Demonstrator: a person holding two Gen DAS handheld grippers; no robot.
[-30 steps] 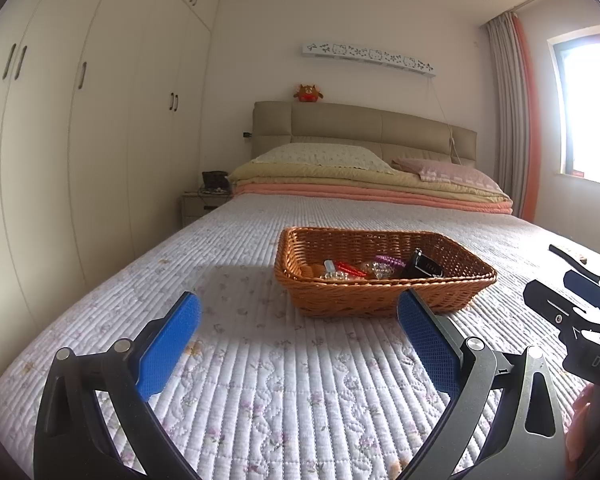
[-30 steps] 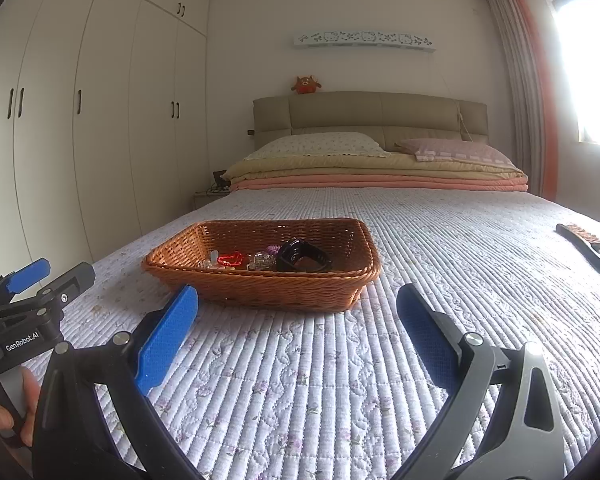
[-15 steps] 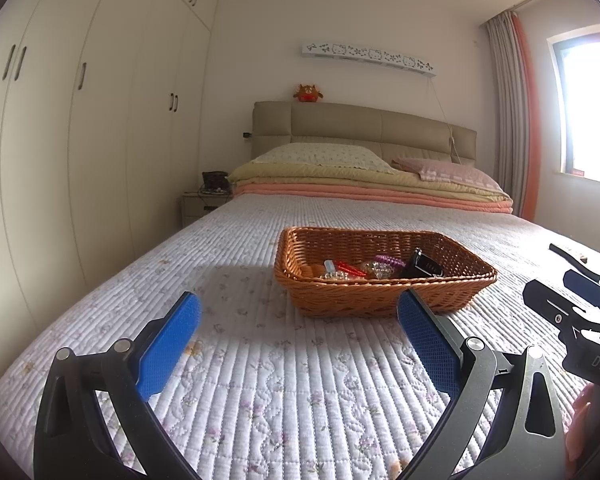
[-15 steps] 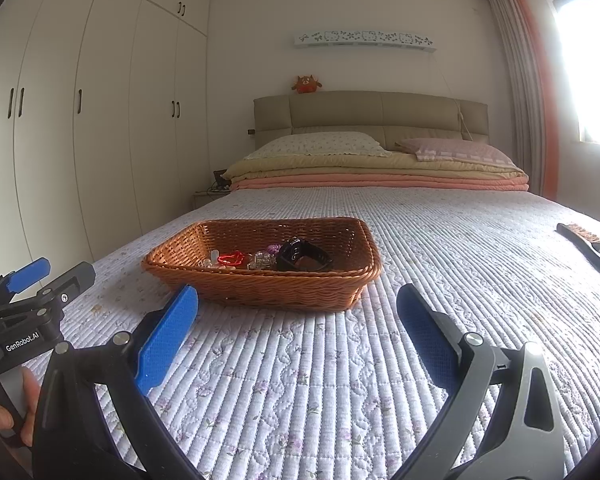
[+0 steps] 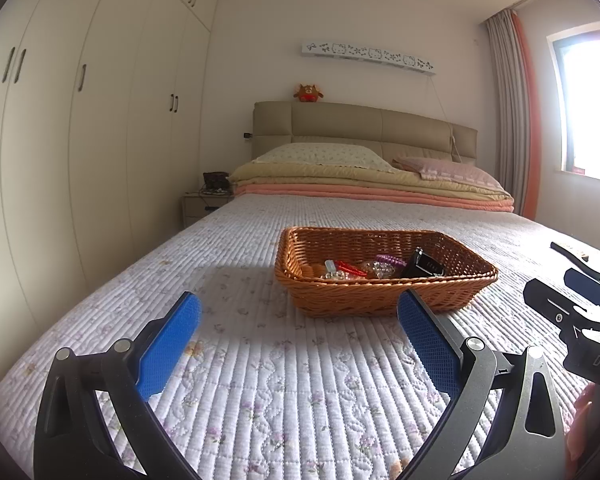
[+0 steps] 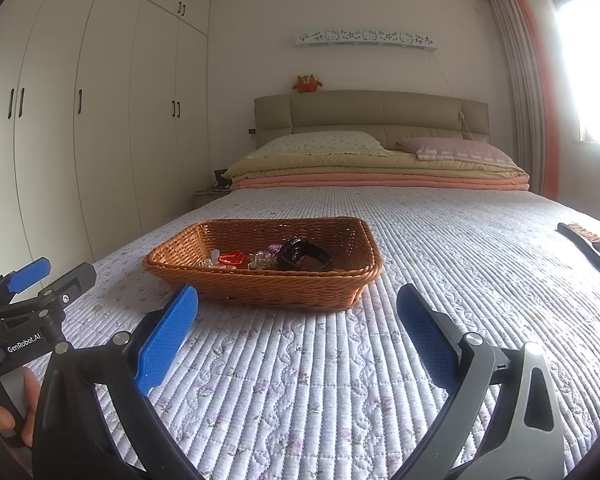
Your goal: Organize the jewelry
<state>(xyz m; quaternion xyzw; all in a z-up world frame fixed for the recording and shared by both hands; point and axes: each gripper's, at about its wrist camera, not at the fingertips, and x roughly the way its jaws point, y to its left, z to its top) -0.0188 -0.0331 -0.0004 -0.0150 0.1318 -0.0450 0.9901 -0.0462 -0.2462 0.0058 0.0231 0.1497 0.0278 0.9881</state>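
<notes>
Now both grippers wait before the basket

Both the left gripper and the right gripper have jaws wide open, holding nothing. At frame centre, the basket sits on the bed, with jewelry inside it.

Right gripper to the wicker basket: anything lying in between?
Nothing. In the right wrist view, only bare quilted bedspread lies between the open right gripper and the wicker basket; the jewelry sits inside the basket.

bed: quilted cover; wicker basket mid-bed | brush near right edge; folded blankets at headboard
</notes>
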